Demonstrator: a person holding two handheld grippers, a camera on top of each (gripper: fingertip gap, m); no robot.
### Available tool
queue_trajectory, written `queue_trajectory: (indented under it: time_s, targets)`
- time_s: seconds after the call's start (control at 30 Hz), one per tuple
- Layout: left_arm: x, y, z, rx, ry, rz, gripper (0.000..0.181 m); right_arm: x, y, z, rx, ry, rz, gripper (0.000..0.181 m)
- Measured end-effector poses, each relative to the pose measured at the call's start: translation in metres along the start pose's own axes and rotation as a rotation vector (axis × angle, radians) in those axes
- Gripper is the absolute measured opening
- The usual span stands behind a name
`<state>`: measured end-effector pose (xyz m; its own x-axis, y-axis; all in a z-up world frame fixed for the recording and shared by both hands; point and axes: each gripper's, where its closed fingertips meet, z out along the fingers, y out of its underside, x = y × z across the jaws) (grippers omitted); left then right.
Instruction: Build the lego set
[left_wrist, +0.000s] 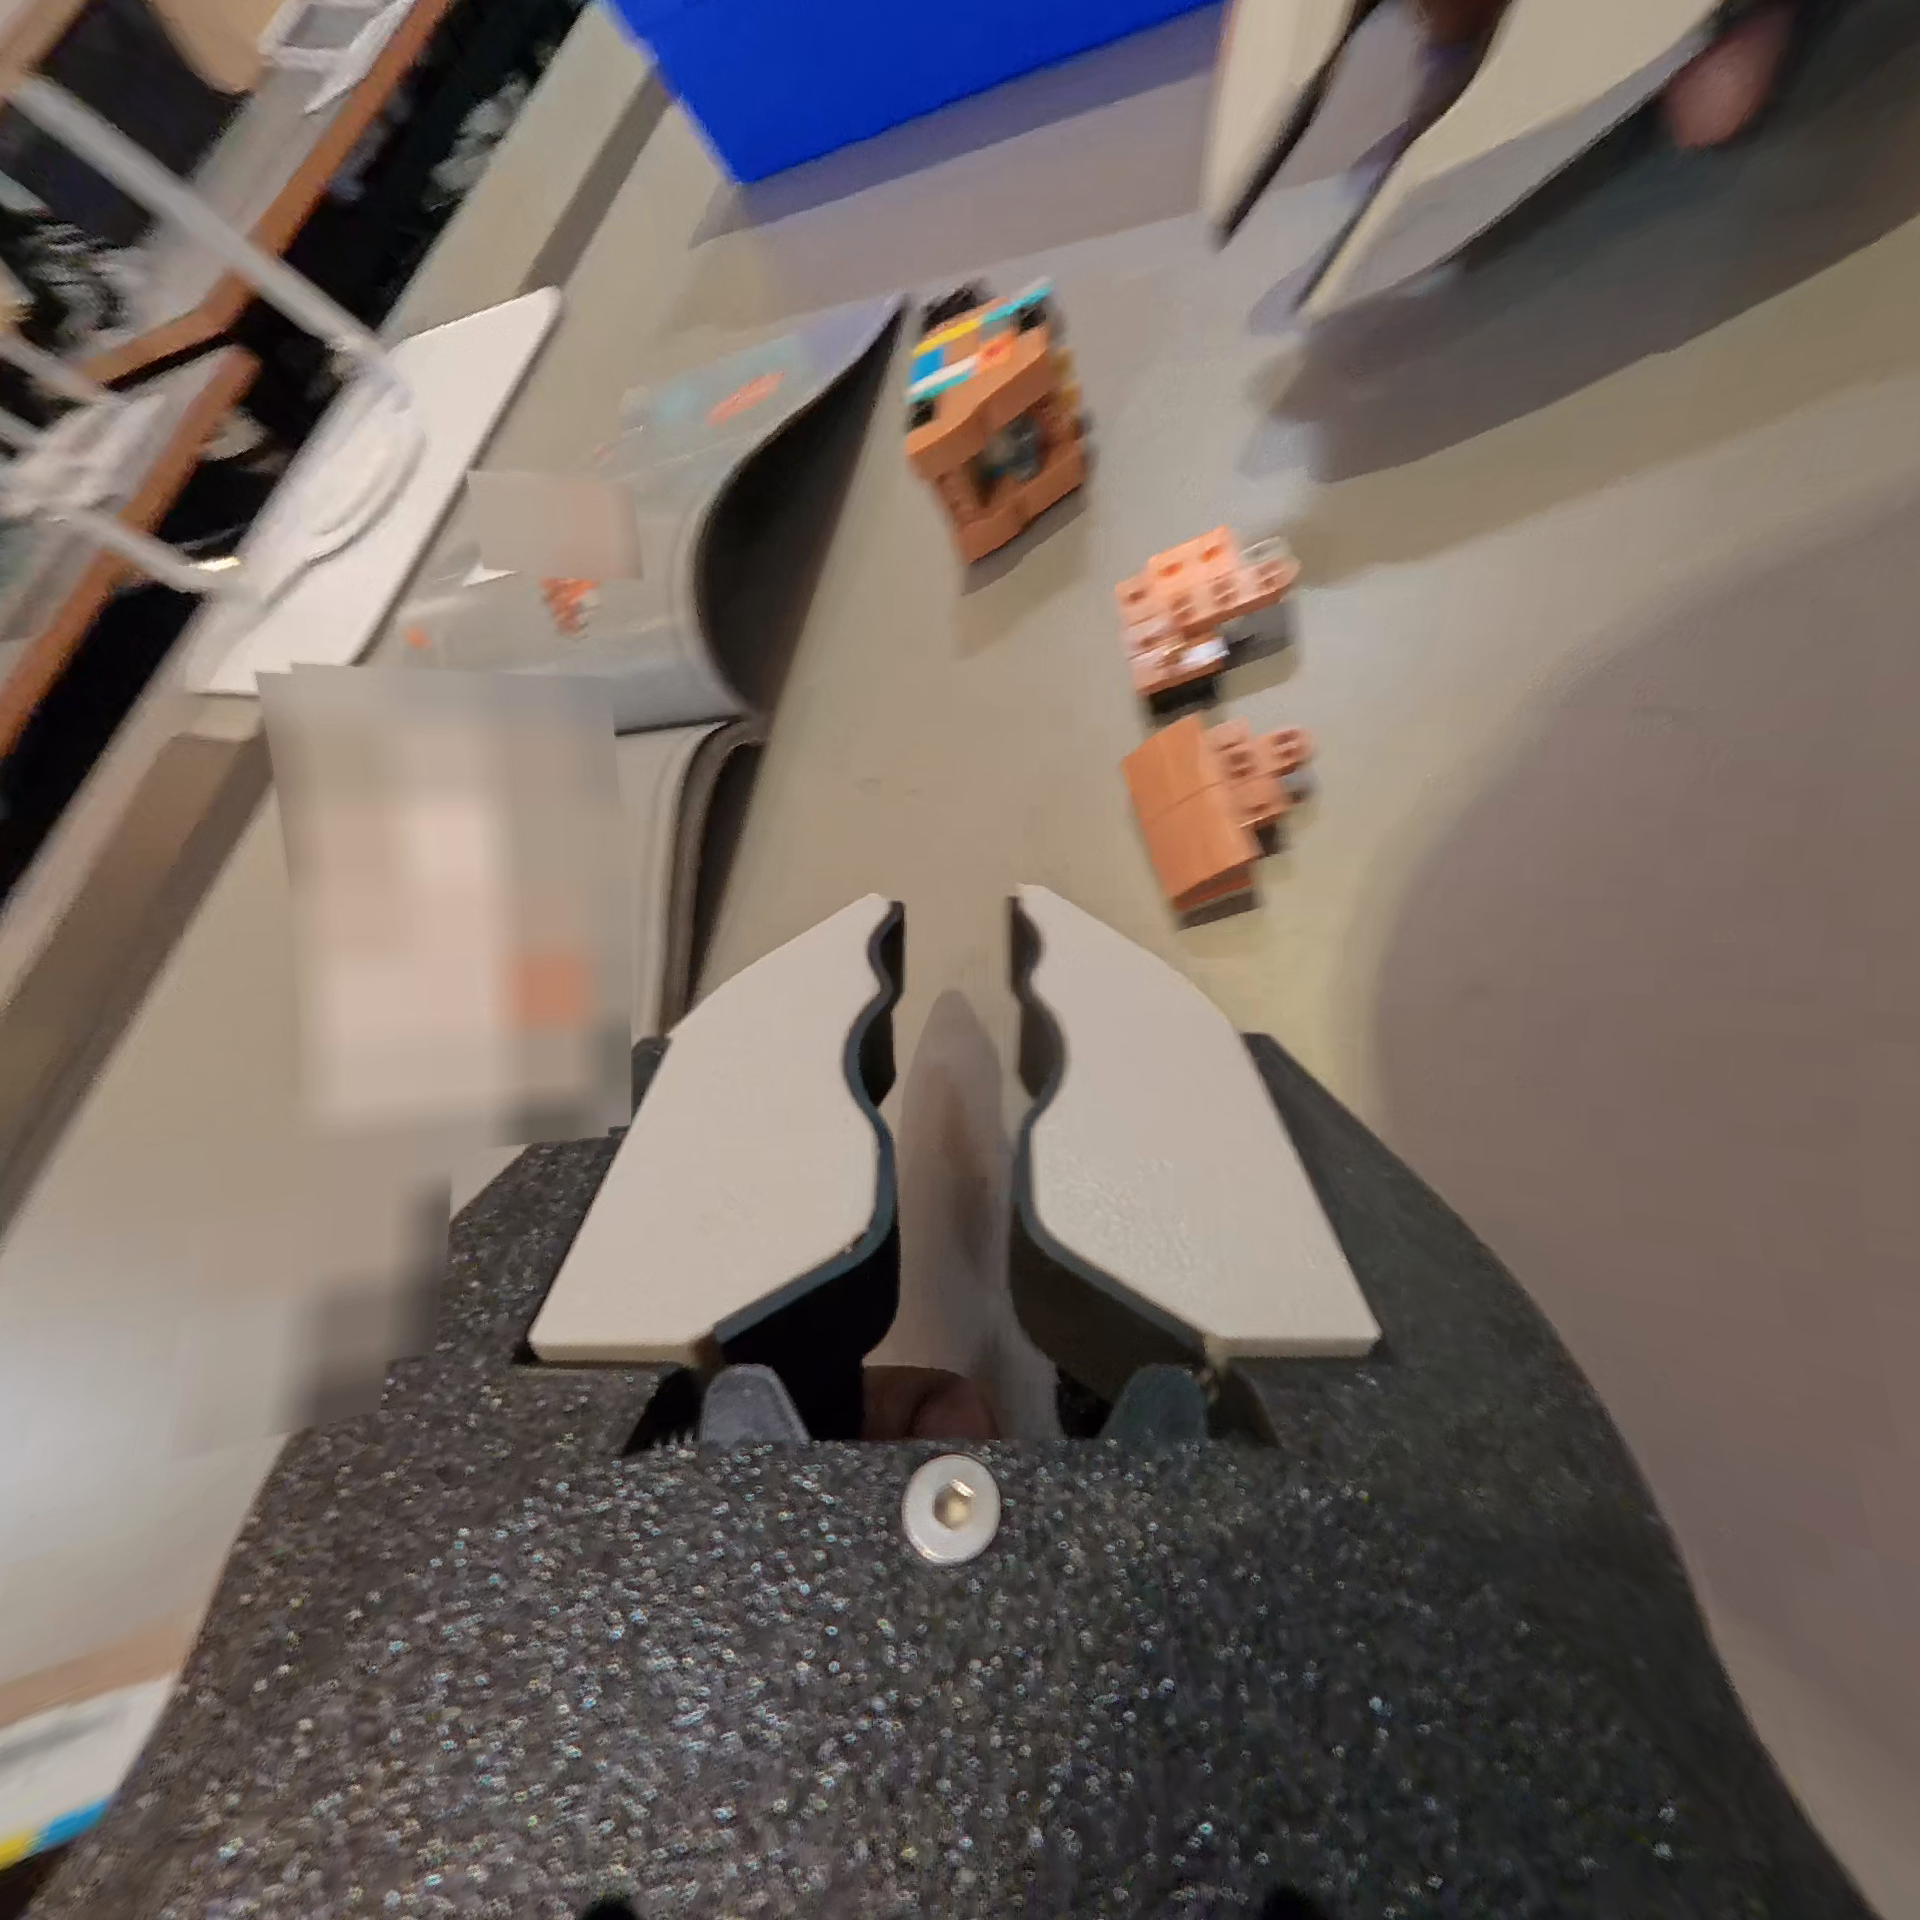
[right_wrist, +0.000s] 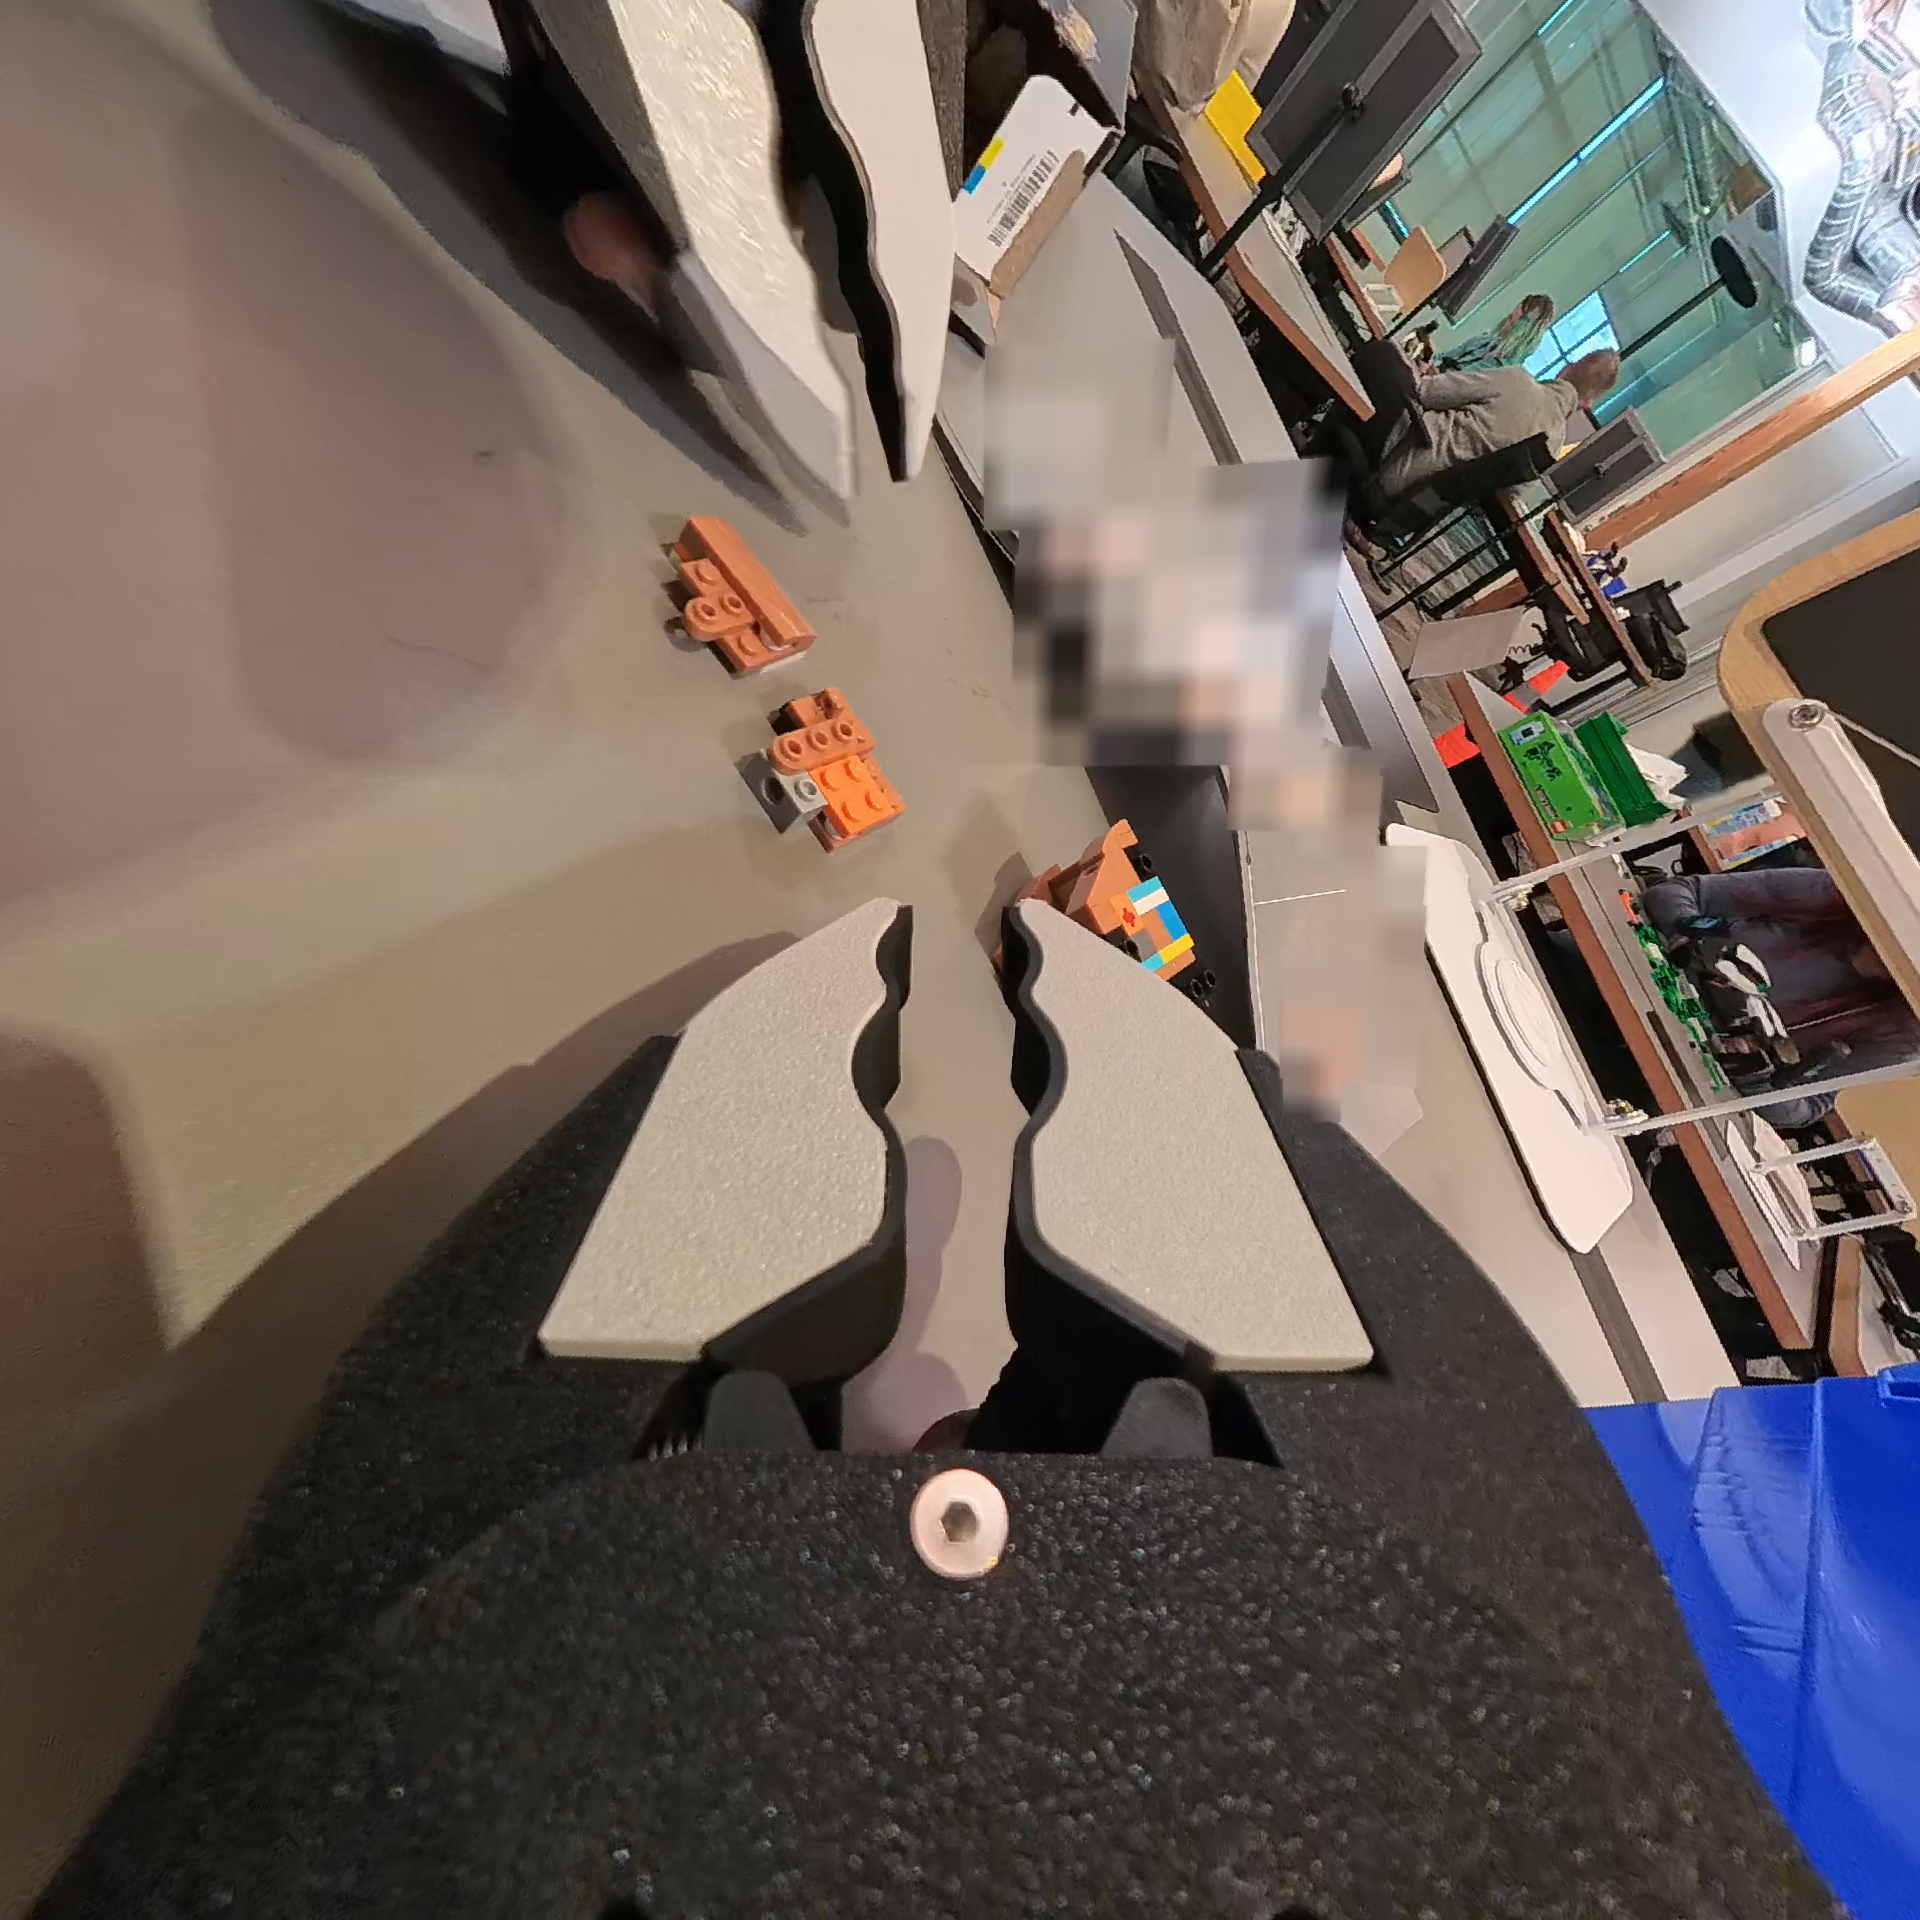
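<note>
Lying apart on the grey table (left_wrist: 935, 790): three brown lego sub-assemblies in a loose row. Sitting at one end, the largest brown build (left_wrist: 995, 416) (right_wrist: 1117, 914), carrying blue, yellow and white tiles. Resting in the middle, a studded piece with grey and orange bricks (left_wrist: 1205, 618) (right_wrist: 826, 769). Lying at the other end, a smooth-topped brown piece (left_wrist: 1210, 810) (right_wrist: 738, 597).

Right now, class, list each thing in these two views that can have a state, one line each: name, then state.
left gripper: open, empty, above the table.
right gripper: open, empty, near the largest sub-assembly.
largest sub-assembly: partly built, resting on the table.
middle sub-assembly: partly built, lying apart.
flat brown sub-assembly: partly built, lying apart.
instruction booklet: open, pages curled.
</note>
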<state>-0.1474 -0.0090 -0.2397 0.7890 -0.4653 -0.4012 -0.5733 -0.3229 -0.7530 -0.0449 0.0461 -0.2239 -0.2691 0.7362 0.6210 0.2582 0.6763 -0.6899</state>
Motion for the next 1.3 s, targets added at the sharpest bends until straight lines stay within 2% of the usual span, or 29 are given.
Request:
queue_trajectory:
  time_s: [0.13,0.27,0.4,0.57,0.83,0.97,1.03,1.17,1.3]
  targets:
    - [0.013,-0.009,-0.004,0.04,0.108,-0.072,0.031,-0.001,-0.001,0.0,0.008,-0.014,0.007,0.017]
    - [0.027,-0.017,-0.007,0.063,0.211,-0.131,0.033,-0.003,-0.004,0.002,0.01,-0.038,0.021,0.021]
    - [0.037,-0.009,0.0,-0.021,0.247,-0.09,0.034,-0.01,-0.009,0.006,0.008,-0.083,0.05,0.027]
    - [0.043,-0.011,0.004,-0.046,0.295,-0.115,0.033,-0.019,-0.014,0.013,-0.017,-0.137,0.063,0.03]
    - [0.043,-0.011,0.014,-0.099,0.324,-0.195,0.021,-0.03,-0.015,0.024,-0.098,-0.234,0.157,0.034]
    - [0.033,-0.011,0.016,-0.099,0.32,-0.323,0.02,-0.03,-0.015,0.026,-0.11,-0.255,0.189,0.037]
    - [0.025,-0.016,0.014,-0.057,0.334,-0.435,0.02,-0.03,-0.015,0.026,-0.107,-0.257,0.187,0.037]
    - [0.006,-0.044,0.0,0.184,0.472,-0.791,0.02,-0.03,-0.014,0.026,-0.106,-0.262,0.196,0.037]
    - [-0.009,-0.056,-0.009,0.32,0.543,-0.954,0.019,-0.028,-0.013,0.026,-0.105,-0.274,0.231,0.037]
